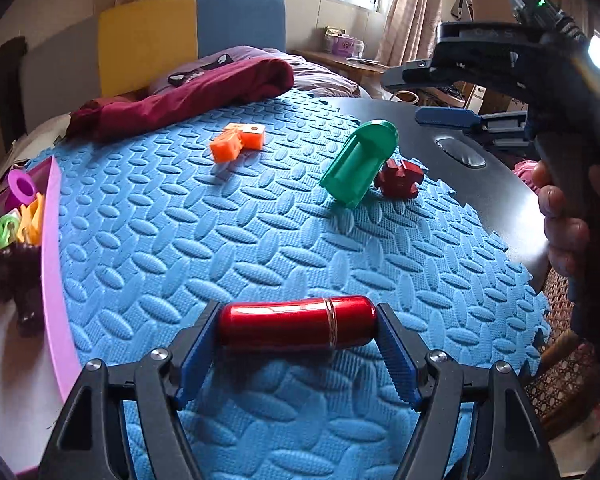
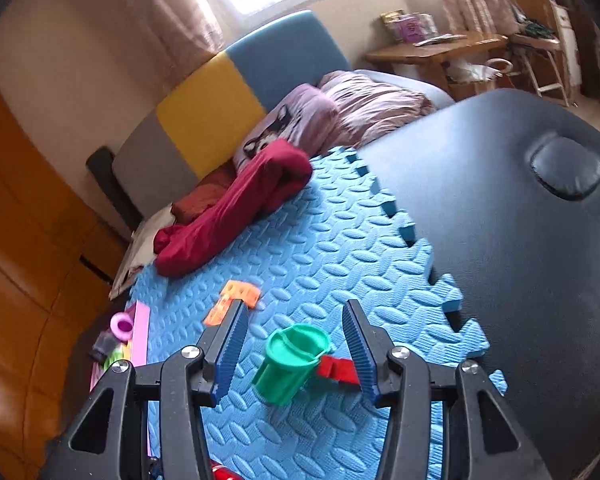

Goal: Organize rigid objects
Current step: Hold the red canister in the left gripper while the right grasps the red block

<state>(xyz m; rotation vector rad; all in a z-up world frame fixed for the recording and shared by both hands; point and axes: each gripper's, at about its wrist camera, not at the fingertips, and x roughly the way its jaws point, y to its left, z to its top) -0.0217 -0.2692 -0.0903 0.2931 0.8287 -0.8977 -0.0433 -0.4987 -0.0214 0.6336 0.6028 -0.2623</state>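
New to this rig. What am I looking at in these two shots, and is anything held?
No robot arm: a person carries a two-finger gripper in each hand, each with a fisheye camera looking along its fingers.

The left wrist view shows the left gripper clamped end to end on a red metal cylinder over the blue foam mat. The right gripper and the hand carrying it appear at the right.

The right wrist view shows the right gripper open and empty, above a green cup lying beside a red block. Orange blocks lie further off; a pink tray holds sorted pieces.
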